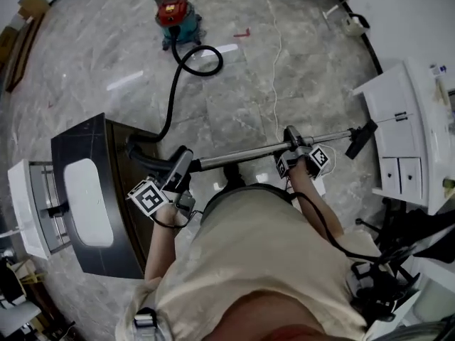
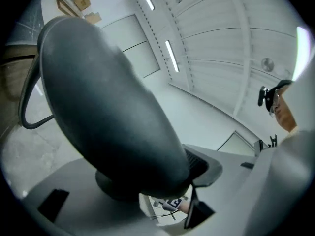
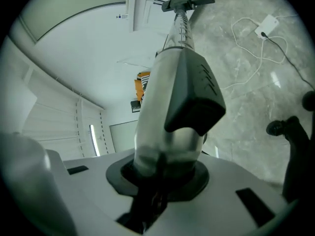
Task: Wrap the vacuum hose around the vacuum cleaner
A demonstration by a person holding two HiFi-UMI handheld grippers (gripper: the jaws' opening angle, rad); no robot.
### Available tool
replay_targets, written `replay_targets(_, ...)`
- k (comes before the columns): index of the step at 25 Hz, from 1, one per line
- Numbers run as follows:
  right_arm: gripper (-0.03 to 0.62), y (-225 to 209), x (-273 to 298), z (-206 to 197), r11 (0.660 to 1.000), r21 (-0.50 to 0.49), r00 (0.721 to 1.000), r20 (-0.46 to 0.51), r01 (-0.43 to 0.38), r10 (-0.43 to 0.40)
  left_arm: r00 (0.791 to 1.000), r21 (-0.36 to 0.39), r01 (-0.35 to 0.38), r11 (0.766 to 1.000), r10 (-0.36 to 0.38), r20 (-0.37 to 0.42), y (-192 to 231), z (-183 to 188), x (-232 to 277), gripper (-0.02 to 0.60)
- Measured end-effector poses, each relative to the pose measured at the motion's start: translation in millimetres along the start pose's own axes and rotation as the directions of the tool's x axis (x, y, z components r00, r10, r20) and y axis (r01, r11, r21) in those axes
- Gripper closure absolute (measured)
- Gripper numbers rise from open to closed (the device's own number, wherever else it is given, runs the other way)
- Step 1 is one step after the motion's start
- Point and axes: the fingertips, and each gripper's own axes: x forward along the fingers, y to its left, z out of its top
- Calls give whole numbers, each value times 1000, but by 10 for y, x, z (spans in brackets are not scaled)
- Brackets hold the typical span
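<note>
On marble floor (image 1: 234, 98): dark vanity (image 1: 78, 137) beside hose (image 1: 170, 98)

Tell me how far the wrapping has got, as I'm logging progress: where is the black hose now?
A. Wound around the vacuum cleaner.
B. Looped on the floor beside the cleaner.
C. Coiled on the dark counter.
B: the hose curls in one loop on the floor beside the vacuum cleaner, not wound around it.
</note>
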Motion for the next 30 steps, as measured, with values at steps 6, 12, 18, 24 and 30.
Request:
replay_targets(6,516,474,508,130,995,-92,998,49,-29,34,998,-214,38,976,-47,-40,488,265,418,333)
replay_targets(12,519,619,1004,78,982,-185,1000,18,21,-18,1000,-392,23,920,-27,-6,904,294,479,333)
replay_targets(18,525,831,1617,8,967,-254,997,-63,16,-33,997,-538,-48,842,73,24,1202,170,512,316)
replay_targets(24,526,900,2230,174,957,-291,991,-119,18,-55,992,-605,-92,791,125,12,1340,49,810,288)
replay_targets(30,526,993,3142,519,941,-339,963,-253,4,-96,980,-684,-155,712,201,-13,1398,-167,1424,244)
